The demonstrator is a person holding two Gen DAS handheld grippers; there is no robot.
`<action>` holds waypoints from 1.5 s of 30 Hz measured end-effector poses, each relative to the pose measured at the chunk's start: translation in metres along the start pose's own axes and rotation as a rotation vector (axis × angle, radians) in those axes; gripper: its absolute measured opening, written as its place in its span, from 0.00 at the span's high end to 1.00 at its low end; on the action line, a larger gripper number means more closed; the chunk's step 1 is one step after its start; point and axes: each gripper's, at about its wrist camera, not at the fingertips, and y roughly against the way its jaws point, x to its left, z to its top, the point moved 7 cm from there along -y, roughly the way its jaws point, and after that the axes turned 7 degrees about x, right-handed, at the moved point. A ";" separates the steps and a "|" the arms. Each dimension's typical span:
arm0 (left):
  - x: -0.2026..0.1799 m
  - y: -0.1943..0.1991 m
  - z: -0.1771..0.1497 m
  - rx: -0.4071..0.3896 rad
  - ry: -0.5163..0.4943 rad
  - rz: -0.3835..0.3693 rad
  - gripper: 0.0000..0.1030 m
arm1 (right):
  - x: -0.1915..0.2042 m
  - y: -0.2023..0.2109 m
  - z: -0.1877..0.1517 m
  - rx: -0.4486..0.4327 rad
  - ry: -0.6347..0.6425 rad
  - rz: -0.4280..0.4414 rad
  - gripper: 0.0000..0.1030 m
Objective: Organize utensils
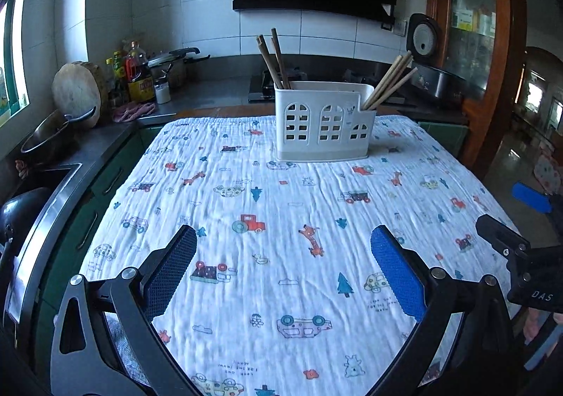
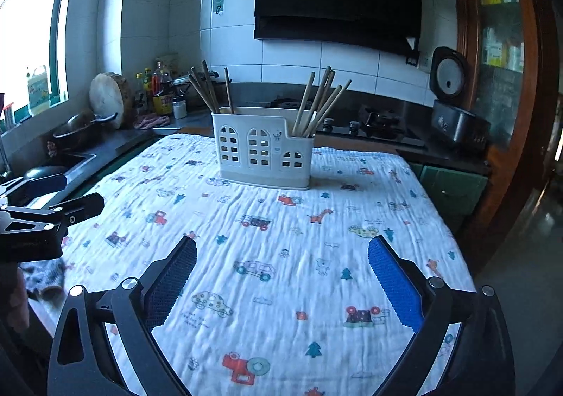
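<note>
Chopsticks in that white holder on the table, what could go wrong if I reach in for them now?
The chopsticks lean outward in two loose bunches, so a grab may catch several or knock some out. The holder stands free on a wrinkled cloth and could slide or tip. Both grippers could collide, being close.

Left claw: jaws spread wide, nothing between the pads, pointing forward and tilted downward. Right claw: jaws likewise wide apart and empty, same downward tilt. The two claws sit side by side, not touching.
</note>
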 end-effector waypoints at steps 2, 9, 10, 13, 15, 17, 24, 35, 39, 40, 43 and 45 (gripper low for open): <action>-0.001 -0.002 -0.004 0.008 0.005 -0.005 0.05 | 0.001 -0.002 -0.006 0.015 -0.002 0.006 0.08; 0.001 -0.007 -0.012 0.034 0.005 0.011 0.05 | -0.003 -0.008 -0.020 0.049 -0.022 -0.004 0.08; 0.002 -0.008 -0.013 0.038 0.009 0.011 0.05 | -0.004 -0.008 -0.022 0.053 -0.026 0.000 0.08; 0.005 -0.010 -0.015 0.045 0.013 0.015 0.05 | -0.004 -0.008 -0.023 0.055 -0.027 -0.003 0.08; 0.005 -0.011 -0.016 0.051 0.016 0.013 0.05 | -0.005 -0.007 -0.023 0.053 -0.026 -0.010 0.08; 0.005 -0.011 -0.016 0.052 0.014 0.008 0.05 | -0.004 -0.006 -0.021 0.051 -0.025 -0.002 0.08; 0.004 -0.009 -0.016 0.048 0.012 0.004 0.05 | -0.003 -0.004 -0.018 0.043 -0.028 0.002 0.07; 0.008 -0.012 -0.019 0.058 0.024 0.005 0.05 | 0.000 -0.006 -0.016 0.051 -0.027 0.000 0.07; 0.010 -0.012 -0.019 0.055 0.027 0.004 0.05 | 0.000 -0.007 -0.015 0.051 -0.037 0.012 0.07; 0.010 -0.011 -0.018 0.054 0.028 0.005 0.05 | 0.000 -0.007 -0.016 0.052 -0.036 0.018 0.07; 0.011 -0.011 -0.018 0.053 0.030 0.005 0.05 | 0.000 -0.007 -0.016 0.053 -0.036 0.020 0.07; 0.011 -0.012 -0.019 0.054 0.034 0.001 0.05 | 0.000 -0.008 -0.016 0.053 -0.039 0.016 0.07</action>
